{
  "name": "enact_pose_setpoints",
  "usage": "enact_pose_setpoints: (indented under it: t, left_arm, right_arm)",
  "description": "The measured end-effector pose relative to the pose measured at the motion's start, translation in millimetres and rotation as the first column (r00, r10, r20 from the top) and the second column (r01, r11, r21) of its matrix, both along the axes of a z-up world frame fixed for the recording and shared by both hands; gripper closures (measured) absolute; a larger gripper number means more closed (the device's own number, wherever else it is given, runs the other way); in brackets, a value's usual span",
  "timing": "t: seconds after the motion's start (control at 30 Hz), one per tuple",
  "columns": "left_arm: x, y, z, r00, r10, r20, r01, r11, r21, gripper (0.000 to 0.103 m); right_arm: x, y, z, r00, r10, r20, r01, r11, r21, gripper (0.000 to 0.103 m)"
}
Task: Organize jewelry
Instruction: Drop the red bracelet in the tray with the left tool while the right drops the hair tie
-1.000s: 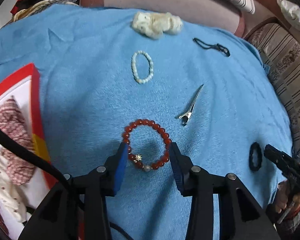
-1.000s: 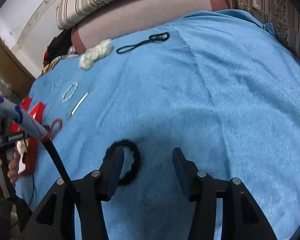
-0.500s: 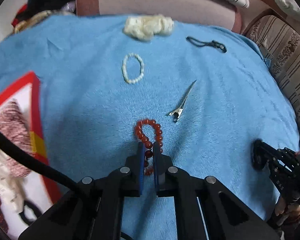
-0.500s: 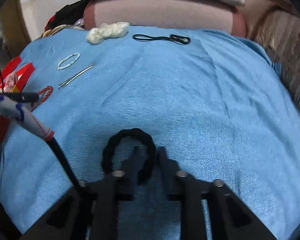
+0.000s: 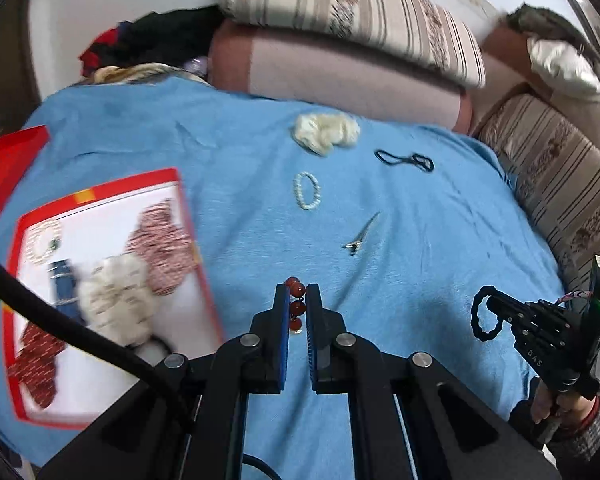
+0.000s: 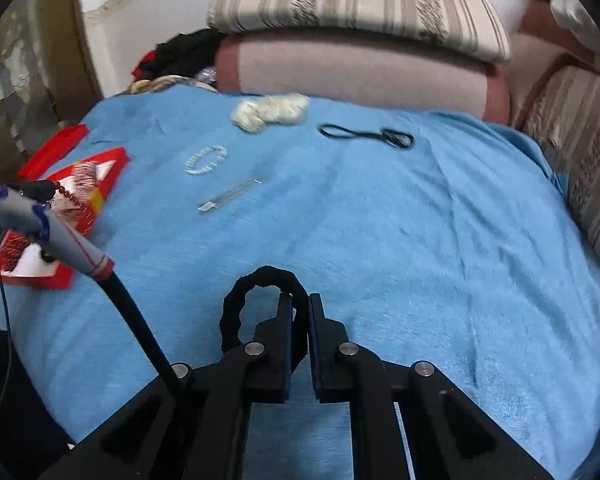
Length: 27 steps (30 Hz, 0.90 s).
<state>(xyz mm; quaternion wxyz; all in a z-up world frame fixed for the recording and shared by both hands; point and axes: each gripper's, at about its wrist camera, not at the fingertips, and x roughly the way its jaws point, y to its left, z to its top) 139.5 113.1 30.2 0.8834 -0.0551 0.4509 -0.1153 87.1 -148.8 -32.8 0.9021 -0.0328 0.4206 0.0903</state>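
Observation:
My left gripper (image 5: 297,296) is shut on the red bead bracelet (image 5: 296,307) and holds it above the blue cloth, right of the red-rimmed white box (image 5: 100,216). My right gripper (image 6: 299,304) is shut on the black hair tie (image 6: 244,300), lifted off the cloth; it also shows in the left wrist view (image 5: 483,316). On the cloth lie a white pearl bracelet (image 5: 307,191), a silver hair clip (image 5: 362,236), a black cord (image 5: 404,160) and a cream scrunchie (image 5: 326,133).
The box holds several fabric scrunchies, a blue strap and a beaded ring. Its red lid (image 5: 8,168) lies at the far left. Striped cushions (image 5: 352,12) and a pink bolster (image 5: 340,80) bound the cloth at the back and right.
Both grippers closed, the left on the red bracelet and the right on the black hair tie, then lifted them off the cloth. The left has swung toward the box.

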Motion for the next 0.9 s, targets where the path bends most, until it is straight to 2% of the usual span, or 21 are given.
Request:
enact_pose_setpoints:
  t: [0.2,0.4,0.53,0.63,0.9]
  left_arm:
    - [-24,53,8,0.995,0.097,0.004,-0.097,0.995,0.016,0.096]
    - [-32,109,-14,0.978,0.204,-0.052,-0.204,0.979,0.017,0.096]
    - [-31,129,-38,0.965,0.237,-0.107,-0.240,0.971,-0.011,0.096]
    - [-30,142,-56,0.953,0.269,-0.140,-0.272,0.962,-0.005,0.096]
    - [-39,166,-67,0.930,0.337,-0.146,-0.337,0.941,0.025,0.095]
  right_arm:
    - [-2,45,16,0.994,0.106,0.020,-0.106,0.994,0.009,0.095]
    - [1,92,20,0.979,0.201,0.017,-0.201,0.979,0.015,0.095]
    - [1,123,22,0.967,0.253,0.010,-0.254,0.967,0.015,0.095]
    - [4,142,22,0.960,0.282,0.001,-0.282,0.959,0.022,0.095]
    - [18,192,22,0.933,0.360,-0.022,-0.358,0.931,0.064,0.095]
